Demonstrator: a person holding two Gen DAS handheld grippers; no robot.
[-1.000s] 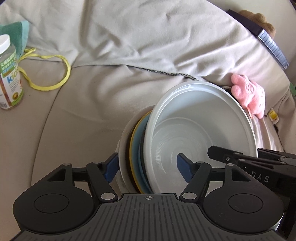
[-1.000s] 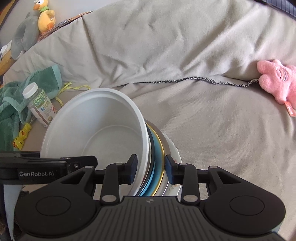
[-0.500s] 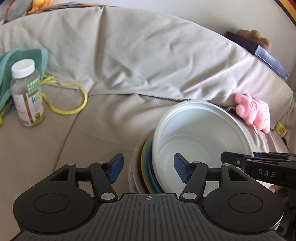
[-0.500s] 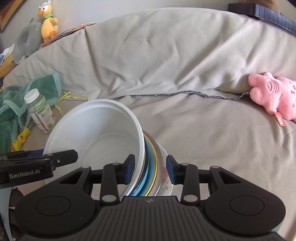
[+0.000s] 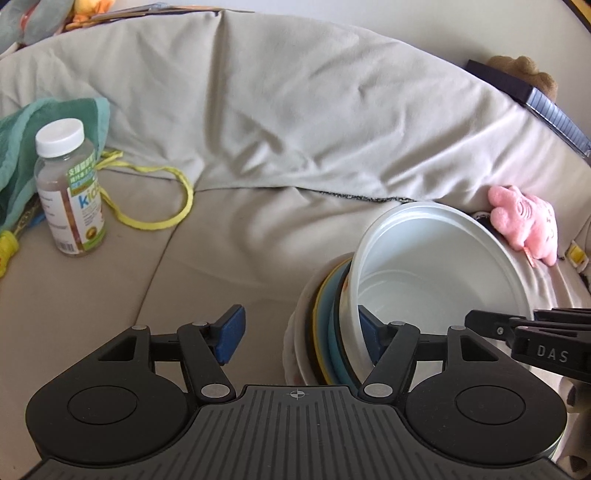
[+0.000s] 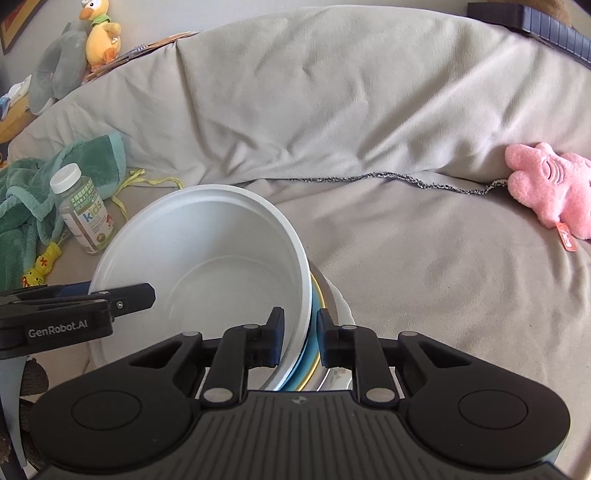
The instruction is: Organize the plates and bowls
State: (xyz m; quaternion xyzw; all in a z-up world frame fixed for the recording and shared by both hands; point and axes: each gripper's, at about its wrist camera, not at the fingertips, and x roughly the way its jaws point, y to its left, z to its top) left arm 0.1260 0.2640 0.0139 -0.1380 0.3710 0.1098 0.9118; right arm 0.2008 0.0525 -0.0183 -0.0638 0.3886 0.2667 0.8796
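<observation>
Left wrist view. Left gripper [image 5: 300, 330] at lower centre, jaws standing wide apart, blue pads [image 5: 231, 332] clear of any grip: one pad out over bare sofa cushion [image 5: 229, 236], the other inside the white bowl [image 5: 436, 273]. White bowl tilted on edge at lower right, backed by a stack of plates [image 5: 321, 325] with white, yellow and blue rims, all leaning together on the cushion. Right gripper's black finger [image 5: 517, 328] entering from the right edge at the bowl's rim. Vitamin bottle [image 5: 70, 192] upright at left, beside a green towel [image 5: 22, 147] and a yellow cord [image 5: 155, 206]. Pink plush toy [image 5: 524, 221] at right, just behind the bowl.

Right wrist view. Right gripper [image 6: 299, 338] at lower centre, jaws just closed down, clamped across the white bowl's [image 6: 207, 266] wall and the plate rims [image 6: 314, 332] behind it. Bowl tilted, opening toward the left of frame. Left gripper's black body [image 6: 74, 314], lettered, reaching in from the left edge over the bowl's rim. Vitamin bottle [image 6: 83, 210] and green towel [image 6: 33, 192] at left; pink plush toy [image 6: 550, 188] at right, well apart from the stack; yellow duck toy [image 6: 101, 33] at upper left on the sofa back.
</observation>
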